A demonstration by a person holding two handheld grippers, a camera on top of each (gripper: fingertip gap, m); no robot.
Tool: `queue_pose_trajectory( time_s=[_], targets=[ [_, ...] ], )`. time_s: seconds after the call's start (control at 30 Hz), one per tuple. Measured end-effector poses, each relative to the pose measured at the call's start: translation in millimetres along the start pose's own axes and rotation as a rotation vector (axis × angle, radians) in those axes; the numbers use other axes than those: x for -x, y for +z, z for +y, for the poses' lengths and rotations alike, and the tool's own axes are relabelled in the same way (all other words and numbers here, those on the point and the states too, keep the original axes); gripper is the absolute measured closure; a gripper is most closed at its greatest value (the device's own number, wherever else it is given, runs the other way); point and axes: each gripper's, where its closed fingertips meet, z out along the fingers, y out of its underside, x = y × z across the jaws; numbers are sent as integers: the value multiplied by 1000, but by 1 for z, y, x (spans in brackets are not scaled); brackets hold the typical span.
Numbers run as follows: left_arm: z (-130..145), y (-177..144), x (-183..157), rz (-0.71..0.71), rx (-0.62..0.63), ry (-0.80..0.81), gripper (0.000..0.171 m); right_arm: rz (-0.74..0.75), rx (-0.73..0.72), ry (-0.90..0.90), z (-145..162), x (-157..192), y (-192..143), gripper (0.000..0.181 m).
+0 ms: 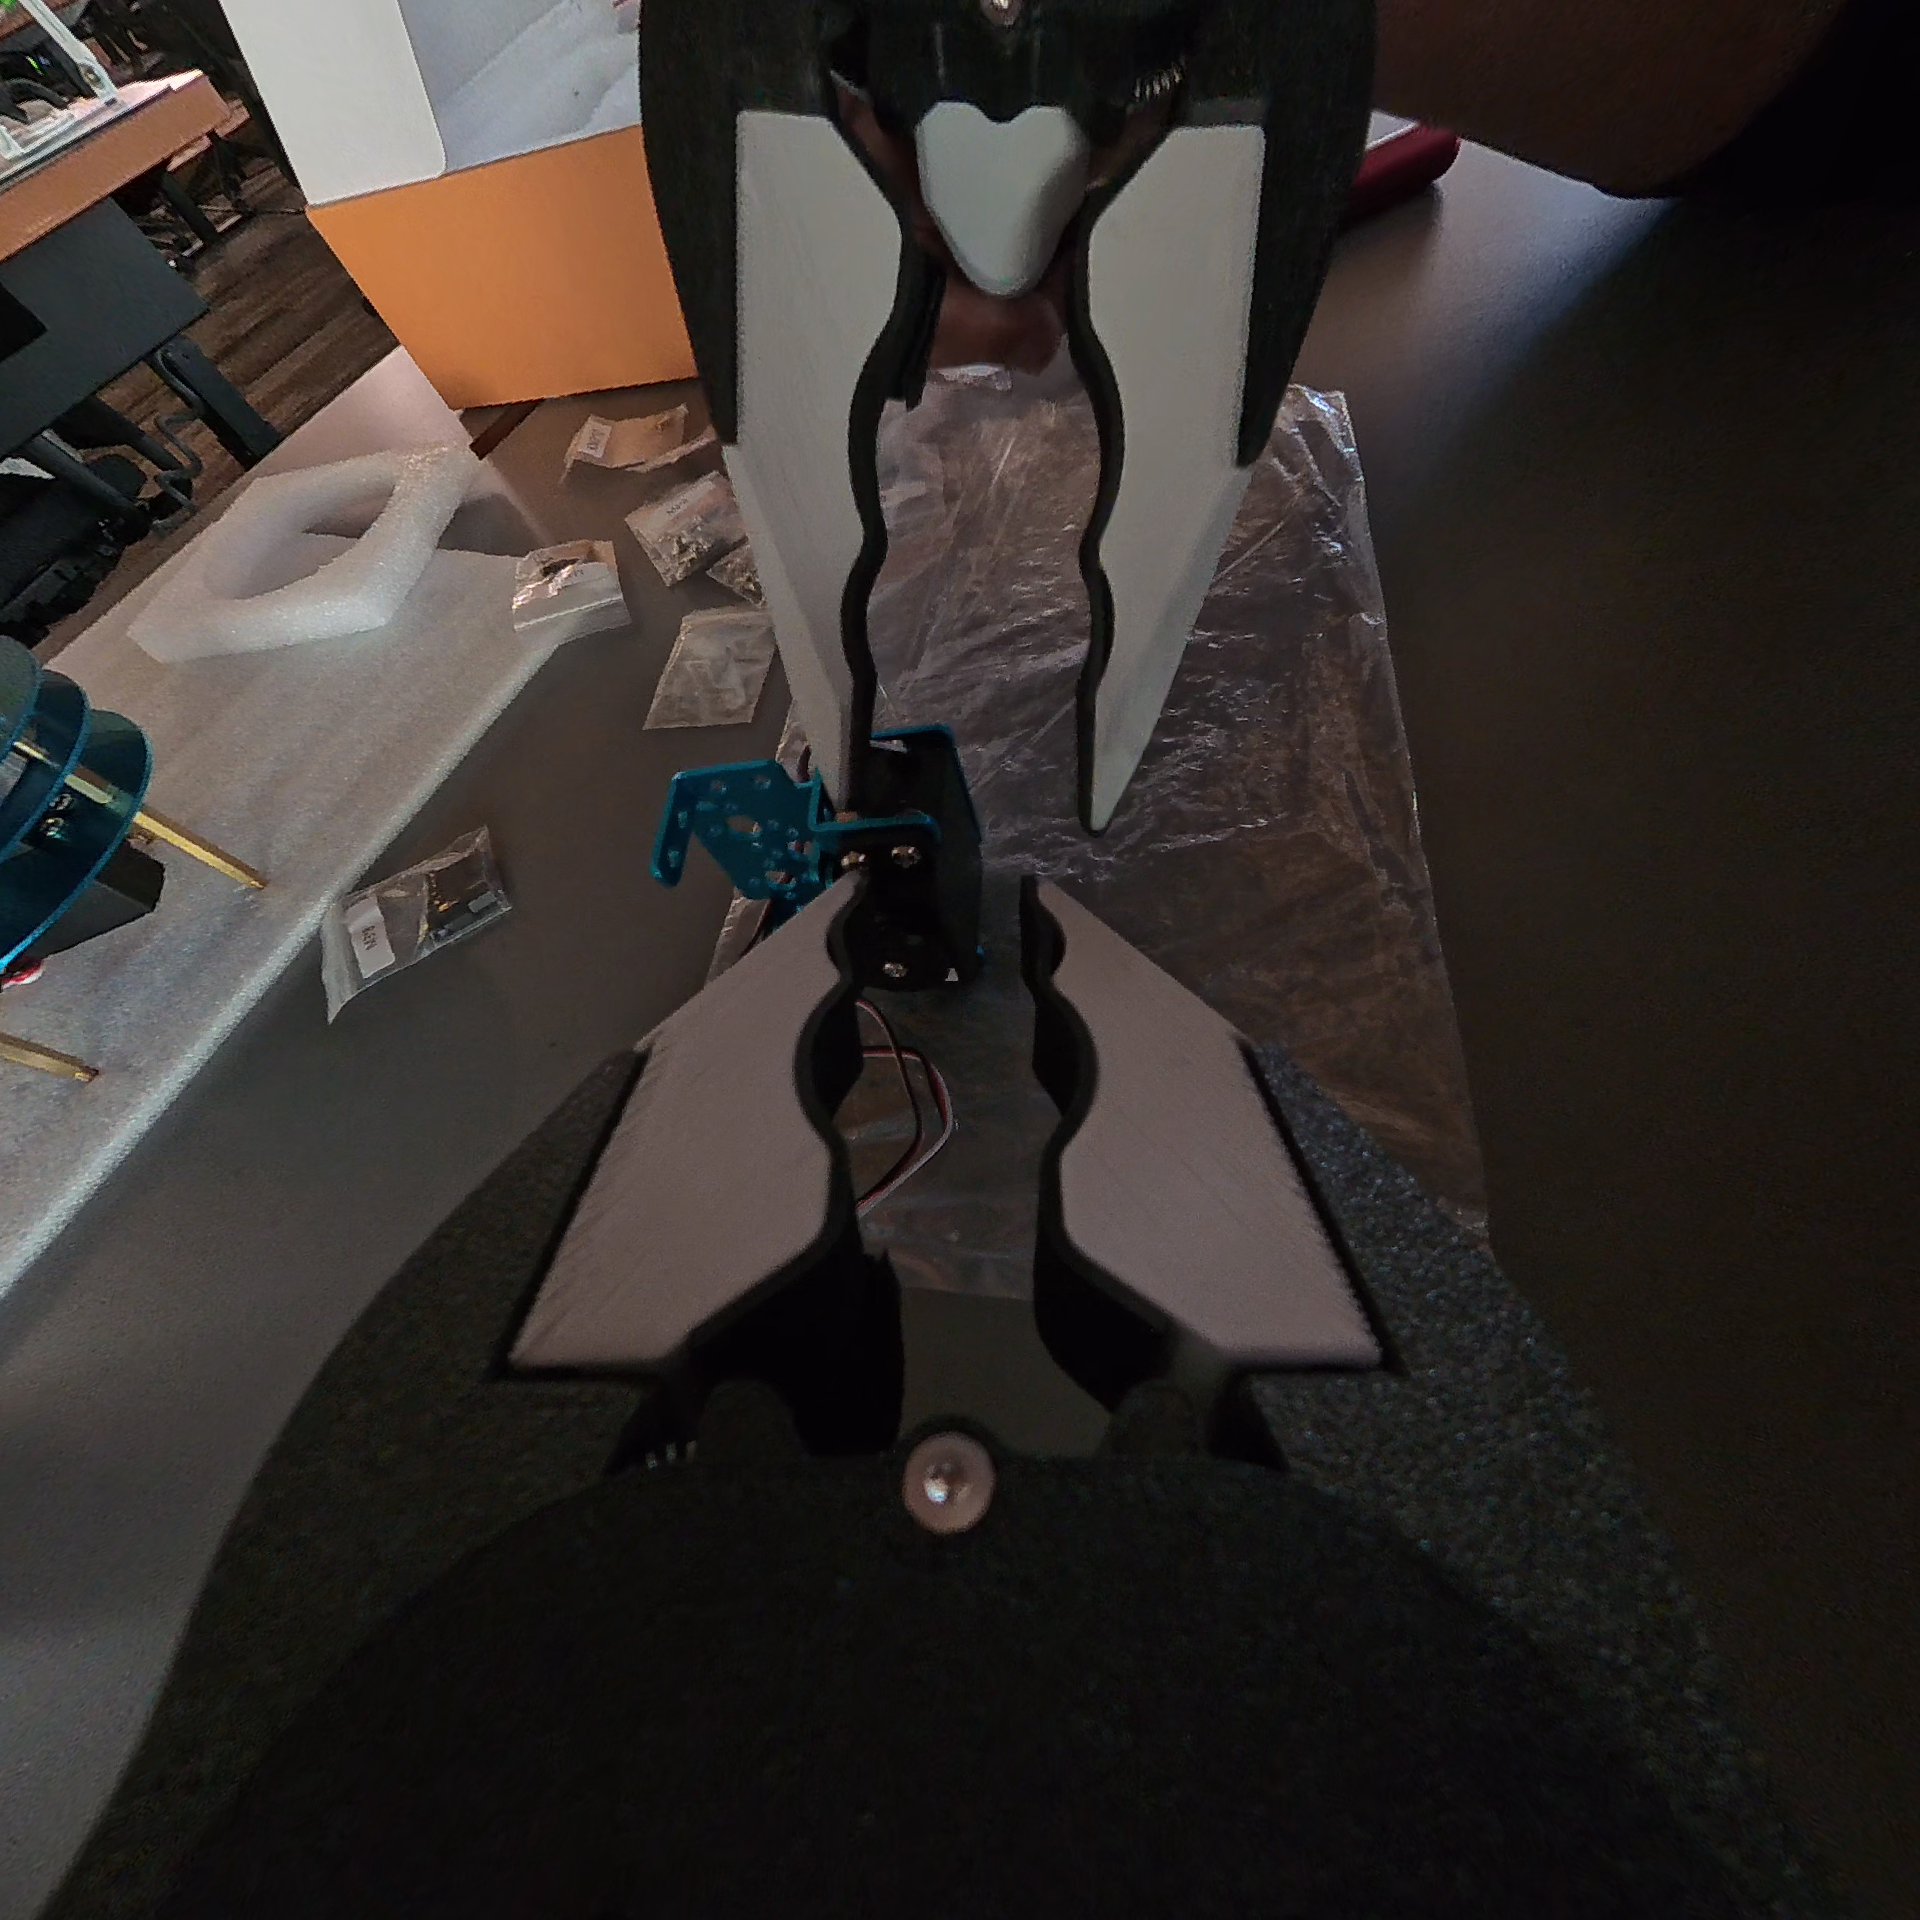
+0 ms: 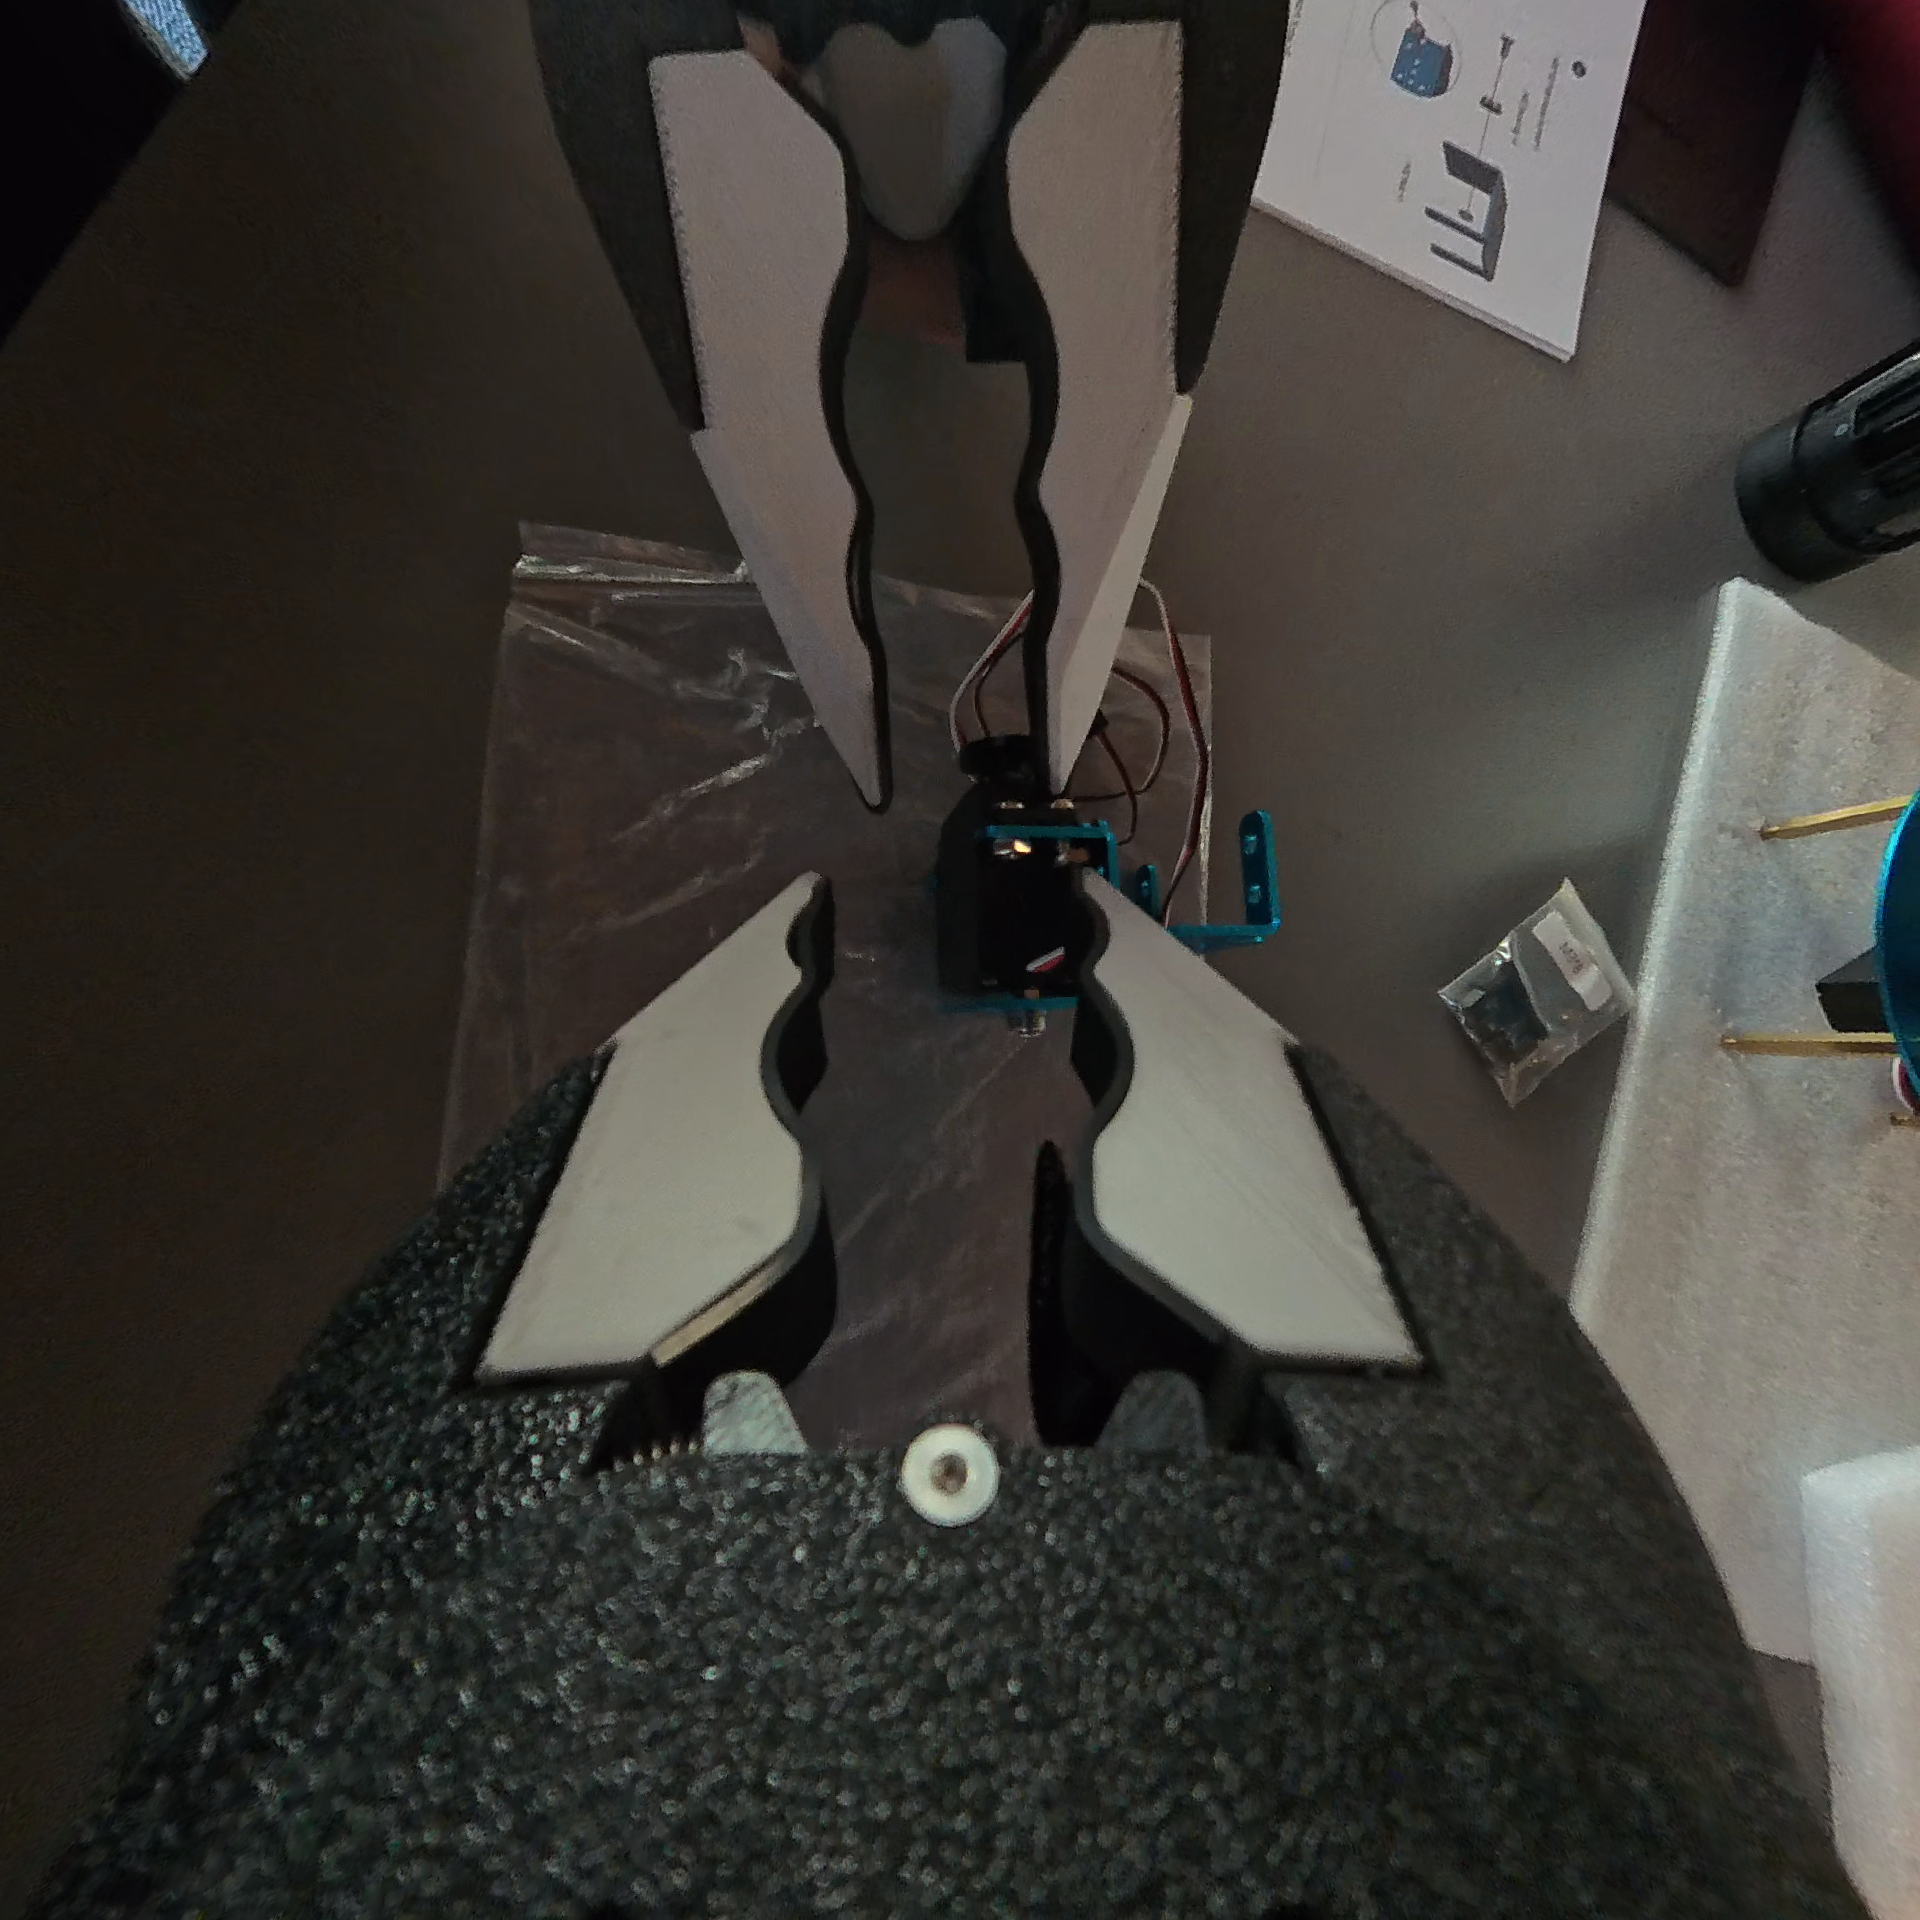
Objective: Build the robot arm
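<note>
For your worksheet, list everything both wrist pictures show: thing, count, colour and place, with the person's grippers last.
servo block: one, black, on the plastic bag, between both grippers' tips
bracket: one, blue metal, screwed to the servo block
wires: a few, red, white and dark, trailing from the servo block
plastic bag: one, clear, flat on the dark table
parts packets: several, clear, scattered beside the bag
foam frame: one, white
instruction sheet: one, white
left gripper: open, at the servo block
right gripper: open, facing it
</note>
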Motion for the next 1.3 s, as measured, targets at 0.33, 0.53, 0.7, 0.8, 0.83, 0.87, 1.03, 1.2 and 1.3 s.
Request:
queue_pose_trajectory(
  time_s=[0.33, 0.53, 0.7, 0.8, 0.83, 0.87, 1.03, 1.2, 1.3],
  targets=[
    [0, 0, 0, -1, 0, -4, 144, -3, -16, -2, -1, 0, 0, 144],
    [0, 1, 0, 0, 1, -6, 144, -4, -15, 1, -1, 0, -1, 143],
    [0, 0, 1, -1, 1, -8, 144, -2, -30, 6, -3, -1, -5, 144],
    [-2, 0, 0, -1, -4, -9, 144, -6, -71, 18, -8, -3, -10, 146],
    [-2, 0, 1, -2, -7, -9, 144, -3, -89, 28, -9, -5, -12, 147],
    [-2, 0, 1, -3, -8, -9, 144, 10, -106, 41, -9, -10, -14, 147],
    [-3, 2, 1, 6, -10, -22, 143, 16, -163, 124, -9, -27, -16, 154],
    [-5, 5, 2, -16, -13, -28, 143, -1, -137, 133, -3, -30, -9, 161],
    [-5, 8, 7, -56, -2, -24, 142, -48, -133, 149, -2, -25, -5, 162]
  ],
)
